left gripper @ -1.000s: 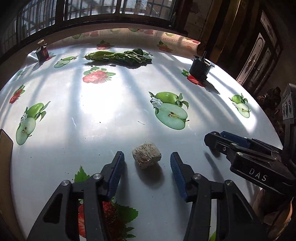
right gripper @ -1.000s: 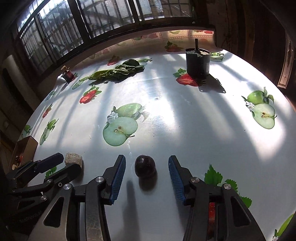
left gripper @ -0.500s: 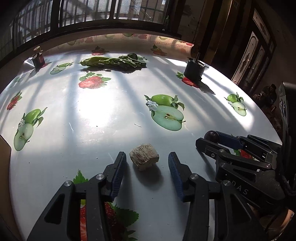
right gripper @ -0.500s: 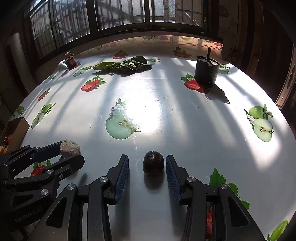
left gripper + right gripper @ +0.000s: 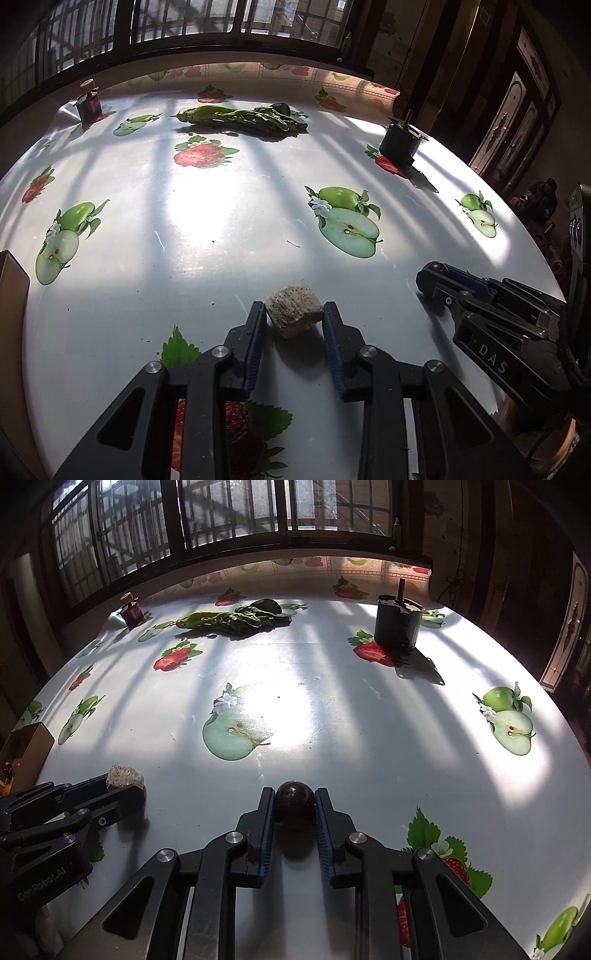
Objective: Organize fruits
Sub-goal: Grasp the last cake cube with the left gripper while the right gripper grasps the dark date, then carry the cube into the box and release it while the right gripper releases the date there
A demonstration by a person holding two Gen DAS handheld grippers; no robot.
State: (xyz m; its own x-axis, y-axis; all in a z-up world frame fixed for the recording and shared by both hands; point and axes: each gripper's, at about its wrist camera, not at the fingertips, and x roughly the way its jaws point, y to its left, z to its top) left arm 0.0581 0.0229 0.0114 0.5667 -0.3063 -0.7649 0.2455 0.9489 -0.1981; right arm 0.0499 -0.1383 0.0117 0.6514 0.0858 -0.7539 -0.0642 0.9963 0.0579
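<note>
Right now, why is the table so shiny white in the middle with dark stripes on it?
Left wrist view: sunlight glares off the tablecloth; the window bars cast the stripes. Right wrist view: glare washes out a printed apple, and the fisheye lens curves the table's edge.

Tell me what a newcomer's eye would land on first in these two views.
First, the two claws at the near edge of the fruit-printed tablecloth: the right claw is shut on a dark round fruit, while the left claw is closing, its pads against a pale, rough beige chunk. Next, the far side: a heap of leafy greens in the middle, a small jar at far left, a black cylinder at far right.
</note>
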